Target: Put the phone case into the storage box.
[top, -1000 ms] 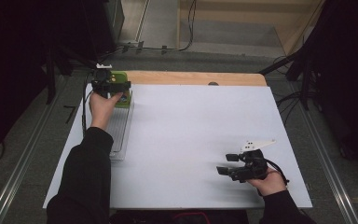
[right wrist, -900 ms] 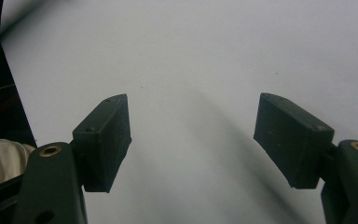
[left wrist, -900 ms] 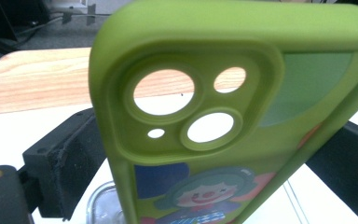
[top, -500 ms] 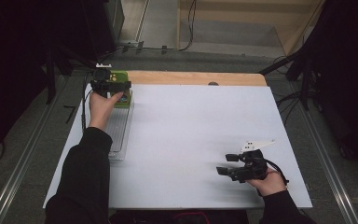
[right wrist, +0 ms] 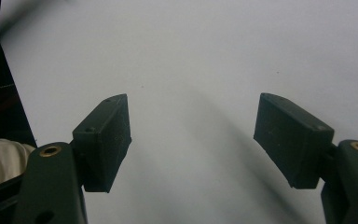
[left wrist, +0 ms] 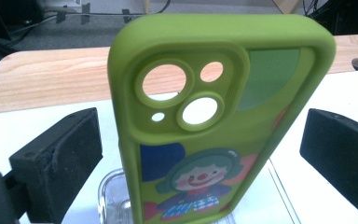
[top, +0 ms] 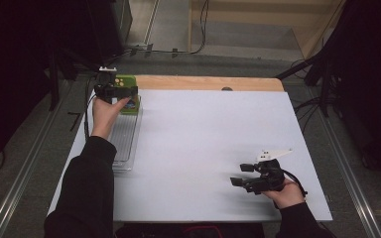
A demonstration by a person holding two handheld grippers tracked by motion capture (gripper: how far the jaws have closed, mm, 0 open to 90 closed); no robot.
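A green phone case (left wrist: 214, 116) with camera cut-outs and a cartoon clown stands upright in the far end of a clear plastic tray (left wrist: 108, 198). In the high view the green phone case (top: 130, 103) is at the table's far left corner. My left gripper (top: 128, 92) is open, its two black pads (left wrist: 58, 161) on either side of the case with gaps on both sides, touching nothing. My right gripper (top: 242, 175) hovers low over the near right of the white table, open, with only bare white surface between its pads (right wrist: 105, 140).
The clear tray (top: 124, 141) runs along the left edge of the white table top (top: 208, 134). A bare wooden strip (top: 203, 82) borders the far edge, with a small dark object (top: 226, 89) on it. Cables and dark stands surround the table.
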